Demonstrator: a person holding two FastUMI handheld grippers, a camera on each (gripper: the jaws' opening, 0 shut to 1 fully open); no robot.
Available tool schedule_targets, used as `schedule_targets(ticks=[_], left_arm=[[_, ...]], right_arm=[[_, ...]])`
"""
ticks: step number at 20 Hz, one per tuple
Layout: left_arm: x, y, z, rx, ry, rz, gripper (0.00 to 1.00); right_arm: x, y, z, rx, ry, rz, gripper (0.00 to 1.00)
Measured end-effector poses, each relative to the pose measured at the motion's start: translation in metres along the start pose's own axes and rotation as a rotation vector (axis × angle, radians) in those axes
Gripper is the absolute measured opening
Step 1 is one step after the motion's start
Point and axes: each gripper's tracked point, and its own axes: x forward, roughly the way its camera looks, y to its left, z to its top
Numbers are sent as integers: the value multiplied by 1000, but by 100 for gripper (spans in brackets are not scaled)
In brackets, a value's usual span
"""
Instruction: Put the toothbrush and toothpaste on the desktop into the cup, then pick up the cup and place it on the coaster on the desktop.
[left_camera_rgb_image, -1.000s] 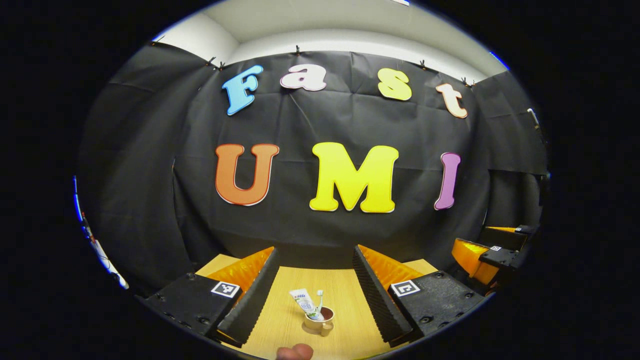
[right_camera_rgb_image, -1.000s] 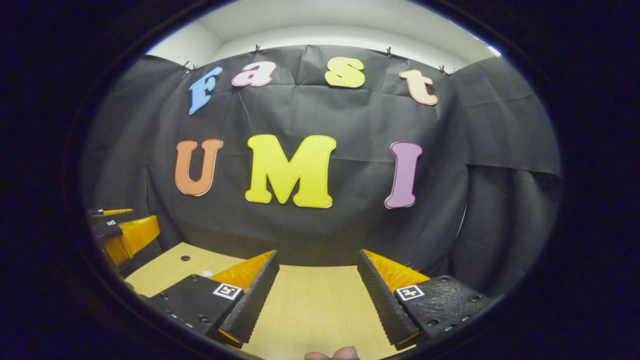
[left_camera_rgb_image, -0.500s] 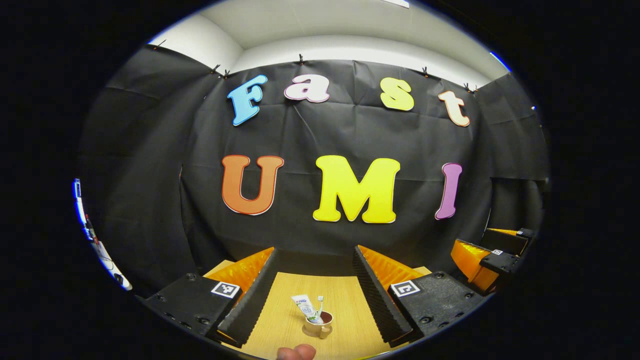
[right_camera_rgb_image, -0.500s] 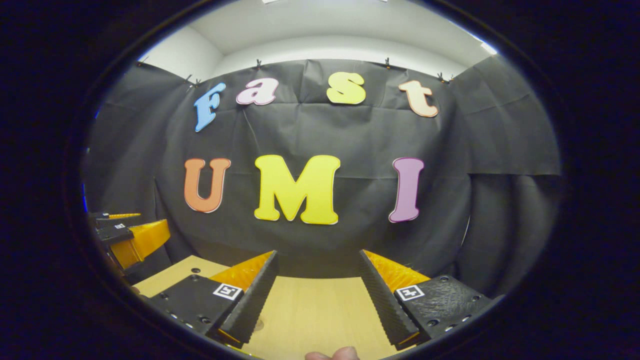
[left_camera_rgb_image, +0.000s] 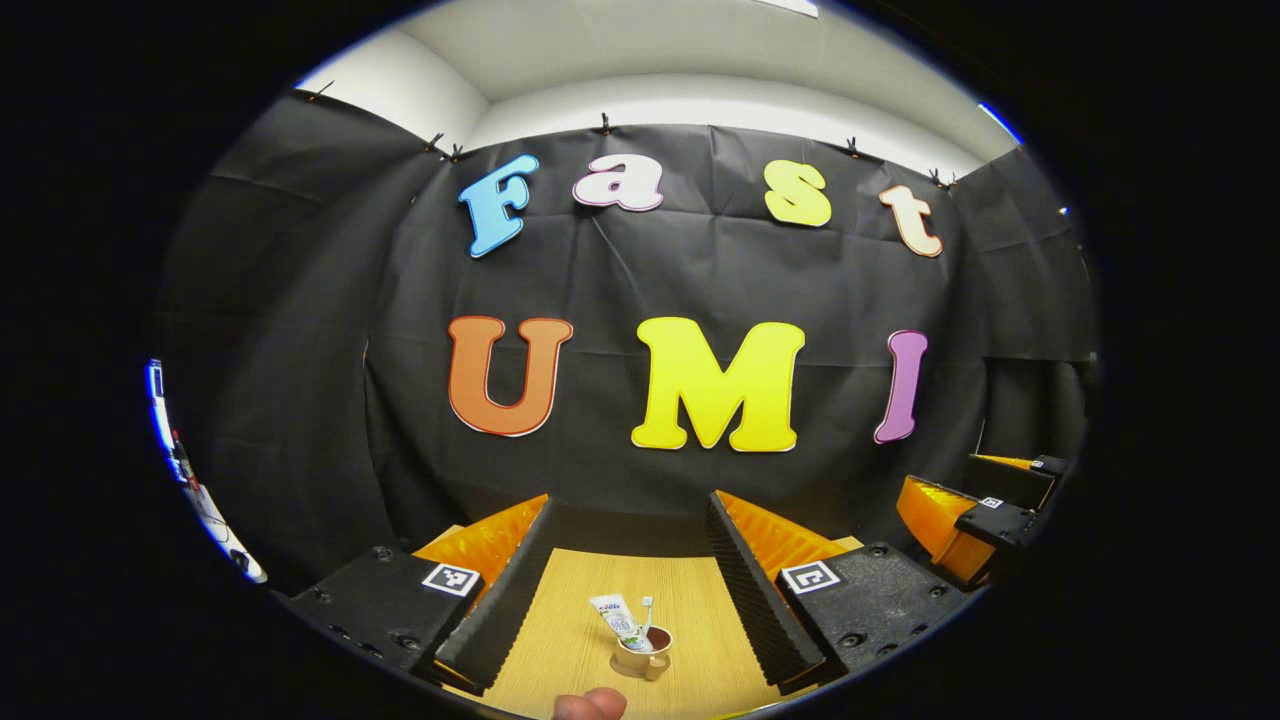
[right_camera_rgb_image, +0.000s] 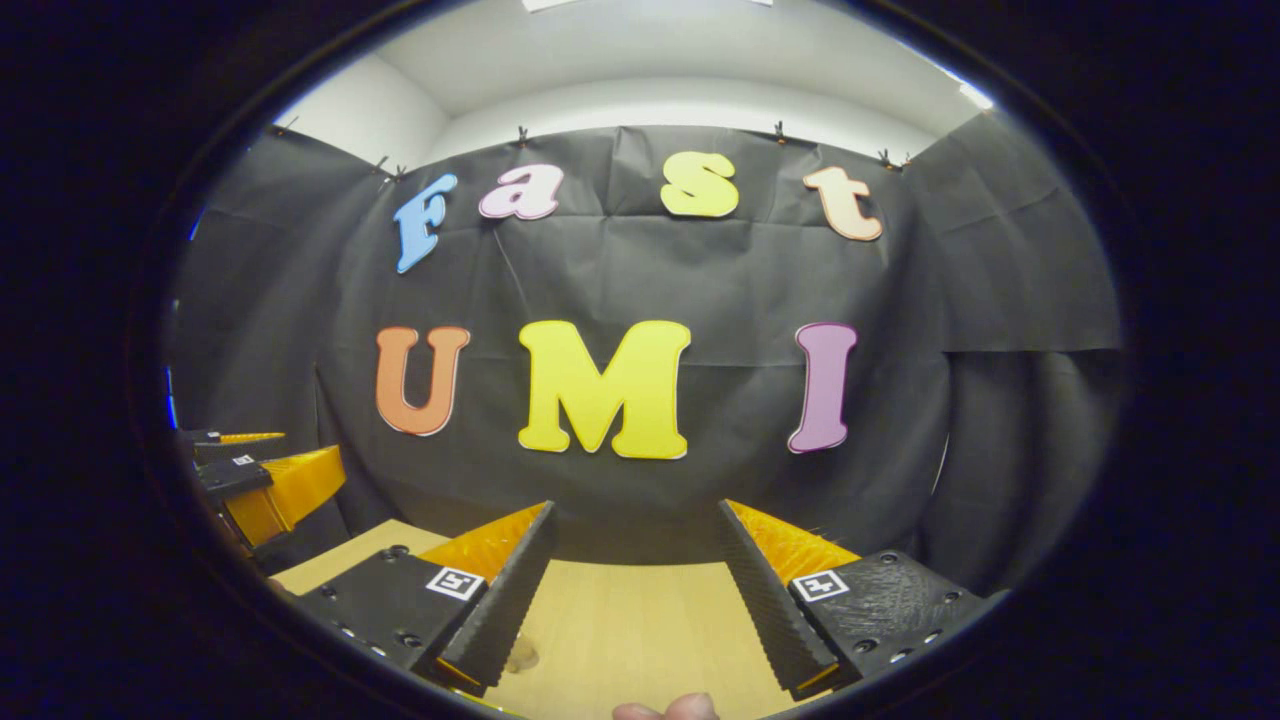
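— Between the jaws of the left gripper (left_camera_rgb_image: 628, 590), what is sitting on the table (left_camera_rgb_image: 560, 640)?

— A small cup (left_camera_rgb_image: 643, 652) with a side handle is standing upright on the pale wood-grain table, well apart from both fingers. A toothpaste (left_camera_rgb_image: 614, 615) tube is leaning out of it to the left, and a toothbrush (left_camera_rgb_image: 646, 612) is poking up just beside the tube. Under the cup's base a thin round edge is showing; I cannot tell whether that is the coaster.

— How are those jaws standing?

— They are spread wide apart, holding nothing. Their inner faces are ridged like saw teeth, and each outer block is carrying a small square marker.

— And the right gripper (right_camera_rgb_image: 632, 585)?

— Its jaws are also standing apart, gripping nothing, with bare table between them. A small dim round shape (right_camera_rgb_image: 521, 655) is lying by its left finger, half cut off, too blurred to name.

— Anything else cut off?

— A fingertip (left_camera_rgb_image: 590, 704) is peeking in at the bottom edge of the left gripper view, and another at the bottom of the right gripper view. Each gripper is also showing, partly cropped, at the far edge of the other's view.
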Motion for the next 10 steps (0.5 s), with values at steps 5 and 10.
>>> schedule_targets(ticks=[5,10], left_arm=[[3,1,-3,-6,8,5,94],[6,-2,-3,-5,10,3,94]], right_arm=[[5,-1,0,-4,-3,0,96],[9,-5,-2,-6,5,0,98]])
